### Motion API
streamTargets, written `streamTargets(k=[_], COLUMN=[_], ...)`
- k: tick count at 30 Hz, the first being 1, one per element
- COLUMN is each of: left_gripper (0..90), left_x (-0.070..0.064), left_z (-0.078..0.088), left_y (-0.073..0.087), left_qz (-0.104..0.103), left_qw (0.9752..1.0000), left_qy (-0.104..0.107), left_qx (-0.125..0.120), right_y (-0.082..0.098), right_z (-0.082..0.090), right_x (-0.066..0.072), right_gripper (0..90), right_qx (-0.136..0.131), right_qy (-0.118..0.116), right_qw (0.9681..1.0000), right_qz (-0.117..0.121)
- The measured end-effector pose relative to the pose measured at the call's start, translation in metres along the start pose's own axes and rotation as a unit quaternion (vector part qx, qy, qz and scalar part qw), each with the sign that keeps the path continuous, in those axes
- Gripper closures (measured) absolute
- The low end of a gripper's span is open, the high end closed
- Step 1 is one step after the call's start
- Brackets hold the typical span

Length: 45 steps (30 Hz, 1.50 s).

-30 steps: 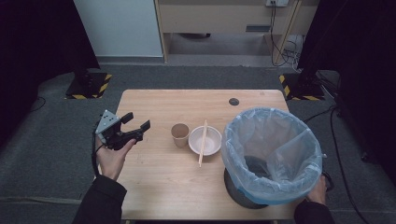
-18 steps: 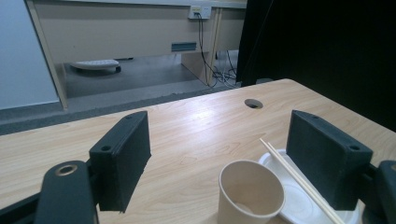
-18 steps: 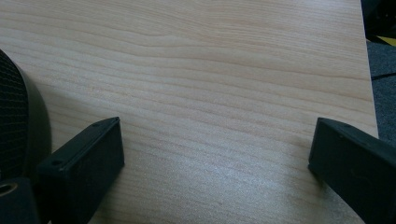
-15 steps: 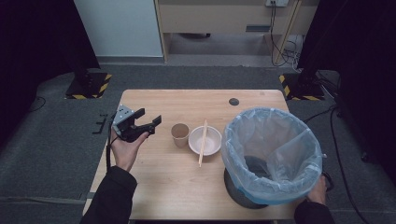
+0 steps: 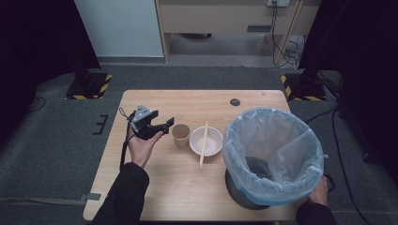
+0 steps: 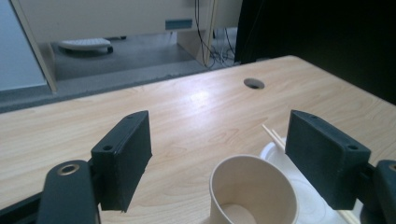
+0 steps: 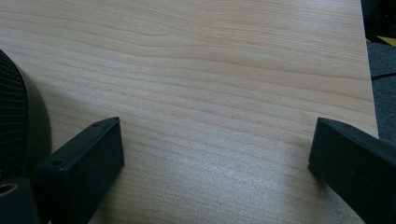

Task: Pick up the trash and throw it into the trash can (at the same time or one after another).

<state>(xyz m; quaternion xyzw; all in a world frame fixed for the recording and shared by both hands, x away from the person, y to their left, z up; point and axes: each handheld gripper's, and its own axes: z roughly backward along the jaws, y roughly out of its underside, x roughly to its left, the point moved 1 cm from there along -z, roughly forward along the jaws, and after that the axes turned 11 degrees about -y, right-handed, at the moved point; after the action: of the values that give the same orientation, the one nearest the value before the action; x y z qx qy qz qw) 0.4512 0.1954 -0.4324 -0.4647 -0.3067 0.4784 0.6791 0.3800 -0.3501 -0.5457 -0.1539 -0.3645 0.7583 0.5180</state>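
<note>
Left gripper [image 5: 164,125] held wide open just left of the paper cup [image 5: 180,135], almost touching, nothing gripped. Cup upright on the wooden table [image 5: 155,183], beside a white bowl [image 5: 212,143] with chopsticks [image 5: 203,144] across. Right gripper [image 7: 215,154] wide open over bare tabletop beside the bin [image 5: 274,154].

Your left gripper [image 5: 165,125] is black, topped by a grey three-cornered plate with a dark cable trailing off, its blocky matte jaws each carry small screw holes, and your sleeves [image 5: 123,194] are black.
</note>
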Motion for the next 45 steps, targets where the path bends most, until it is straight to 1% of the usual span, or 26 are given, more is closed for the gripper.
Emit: streamTargets(k=[3, 8, 11, 12, 13, 15, 16, 17, 22, 32, 36, 40, 43, 44, 45], left_gripper=[22.0, 22.8, 23.4, 23.6, 24.1, 24.7, 25.0, 25.8, 27.9, 38.4, 44.7, 48.9, 53.8, 53.8, 57.1], left_x=[-0.004, -0.007, -0.008, -0.008, -0.007, -0.006, -0.006, -0.005, -0.003, -0.004, -0.006, -0.007, -0.007, -0.007, -0.007], left_z=[-0.008, -0.021, -0.027, -0.027, -0.030, -0.034, -0.034, -0.037, -0.042, -0.045, -0.047, -0.048, -0.048, -0.048, -0.048], left_y=[0.005, 0.014, 0.020, 0.020, 0.022, 0.027, 0.027, 0.031, 0.038, 0.044, 0.047, 0.049, 0.049, 0.050, 0.050], left_qz=[-0.005, -0.005, -0.001, -0.001, -0.003, 0.003, 0.003, 0.006, 0.011, 0.008, 0.005, 0.000, 0.002, 0.003, 0.003], left_qw=[0.9999, 0.9996, 0.9992, 0.9992, 0.9988, 0.9984, 0.9984, 0.9979, 0.9966, 0.9942, 0.9931, 0.9922, 0.9918, 0.9916, 0.9912], left_qy=[0.003, 0.006, 0.010, 0.010, 0.010, 0.011, 0.011, 0.012, 0.014, 0.022, 0.028, 0.027, 0.028, 0.029, 0.028], left_qx=[0.009, 0.028, 0.040, 0.040, 0.047, 0.055, 0.055, 0.064, 0.081, 0.105, 0.114, 0.122, 0.125, 0.126, 0.129], right_y=[0.000, 0.000, 0.000, 0.000, 0.000, 0.000, 0.000, 0.000, 0.000, 0.000, 0.000, 0.000, 0.000, 0.000, 0.000], right_z=[0.000, 0.000, 0.000, 0.000, 0.000, 0.000, 0.000, 0.000, 0.000, 0.000, 0.000, 0.000, 0.000, 0.000, 0.000], right_x=[0.000, 0.000, 0.000, 0.000, 0.000, 0.000, 0.000, 0.000, 0.000, 0.000, 0.000, 0.000, 0.000, 0.000, 0.000], right_gripper=[3.4, 3.4, 3.4, 3.4, 3.4, 3.4, 3.4, 3.4, 3.4, 3.4, 3.4, 3.4, 3.4, 3.4, 3.4], right_qx=[0.000, 0.000, 0.000, 0.000, 0.000, 0.000, 0.000, 0.000, 0.000, 0.000, 0.000, 0.000, 0.000, 0.000, 0.000], right_qy=[0.000, 0.000, 0.000, 0.000, 0.000, 0.000, 0.000, 0.000, 0.000, 0.000, 0.000, 0.000, 0.000, 0.000, 0.000], right_qw=[1.0000, 1.0000, 1.0000, 1.0000, 1.0000, 1.0000, 1.0000, 1.0000, 1.0000, 1.0000, 1.0000, 1.0000, 1.0000, 1.0000, 1.0000], right_qz=[0.000, 0.000, 0.000, 0.000, 0.000, 0.000, 0.000, 0.000, 0.000, 0.000, 0.000, 0.000, 0.000, 0.001, 0.000])
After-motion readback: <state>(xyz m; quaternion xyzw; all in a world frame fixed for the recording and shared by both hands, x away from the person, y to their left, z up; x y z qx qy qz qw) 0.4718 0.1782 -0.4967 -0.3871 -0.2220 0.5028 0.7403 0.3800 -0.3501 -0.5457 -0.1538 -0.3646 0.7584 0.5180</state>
